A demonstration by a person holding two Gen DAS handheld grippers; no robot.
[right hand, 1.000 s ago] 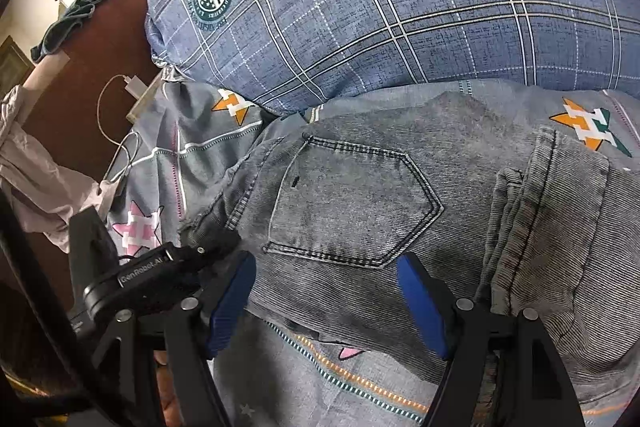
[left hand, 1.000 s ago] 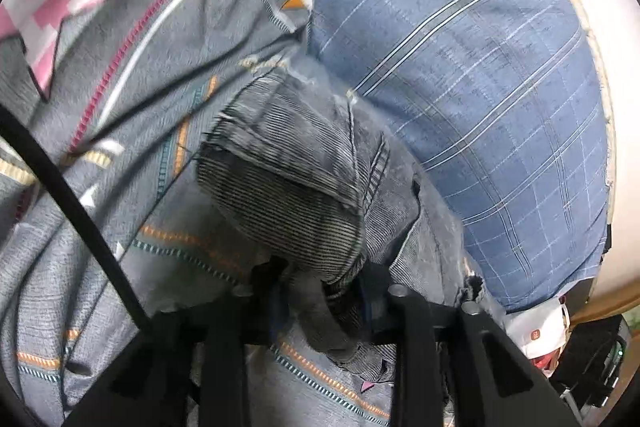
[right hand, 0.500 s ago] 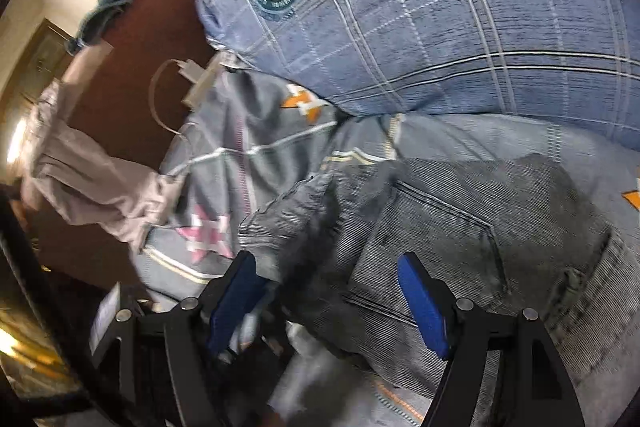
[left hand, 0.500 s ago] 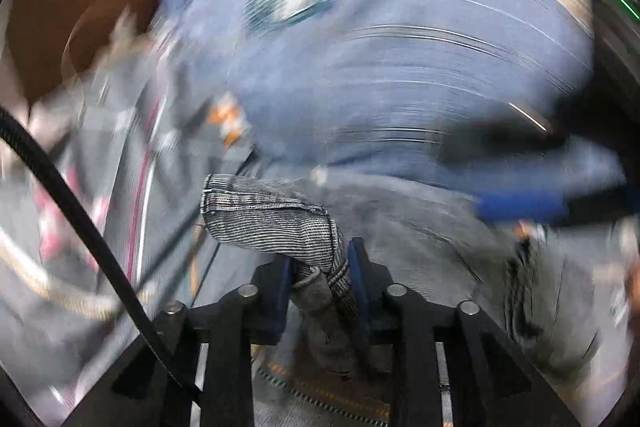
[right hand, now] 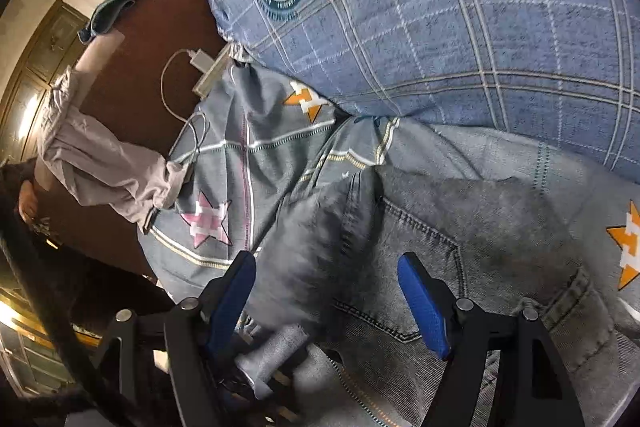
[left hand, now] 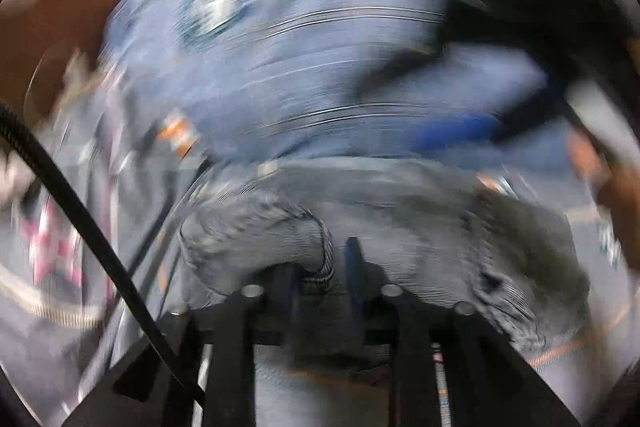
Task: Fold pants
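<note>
Left hand-held gripper (left hand: 326,267): low over the bed, pointing toward the pillow (left hand: 320,39); fingers drawn close, clamped on a bunched fold of the pants (left hand: 400,227); view blurred. Right hand-held gripper (right hand: 328,299): angled down over the pants (right hand: 480,247), blue pads (right hand: 424,307) wide apart, gripping nothing. Pants: grey denim, back pocket up, lying on the star-patterned bedsheet (right hand: 240,163) just below the blue plaid pillow (right hand: 460,19).

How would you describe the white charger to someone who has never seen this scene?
Find the big blue checked pillow with the round badge. Just beyond its corner, on the brown wood, lies the charger, a small white block. Alone there, it trails a thin white cable looping toward the star-print sheet.
</note>
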